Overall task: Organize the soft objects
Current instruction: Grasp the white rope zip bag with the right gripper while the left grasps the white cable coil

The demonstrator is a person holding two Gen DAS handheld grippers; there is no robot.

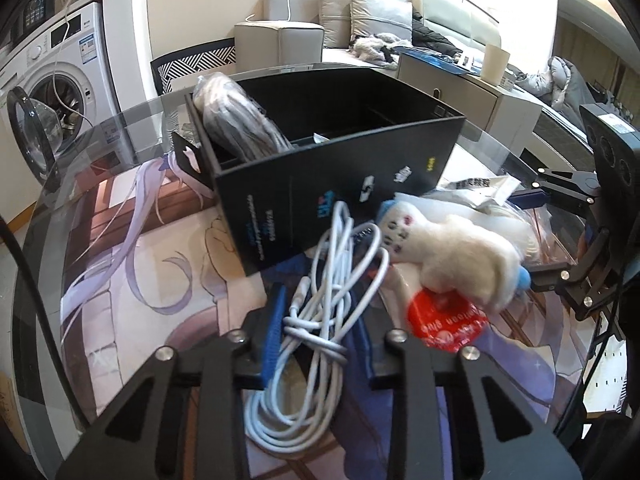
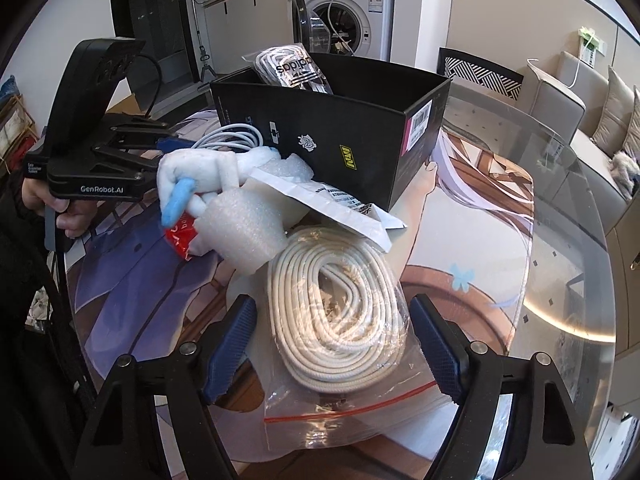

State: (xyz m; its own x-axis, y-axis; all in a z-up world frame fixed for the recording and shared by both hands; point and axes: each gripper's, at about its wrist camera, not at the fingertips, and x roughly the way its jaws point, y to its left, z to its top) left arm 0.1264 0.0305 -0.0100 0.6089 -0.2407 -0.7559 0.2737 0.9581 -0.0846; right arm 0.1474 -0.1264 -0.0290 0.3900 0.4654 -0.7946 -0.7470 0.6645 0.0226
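One bagged bundle [image 2: 294, 68] already stands in the black box [image 2: 328, 136]; the plush toy [image 1: 452, 252], foam and two cords remain on the surface [image 2: 500, 264]. The left gripper [image 1: 316, 328] is closed on the white cable [image 1: 320, 300], just before the box. The right gripper [image 2: 332, 344], partly open, straddles the bagged white rope [image 2: 340, 312] without pressing it.
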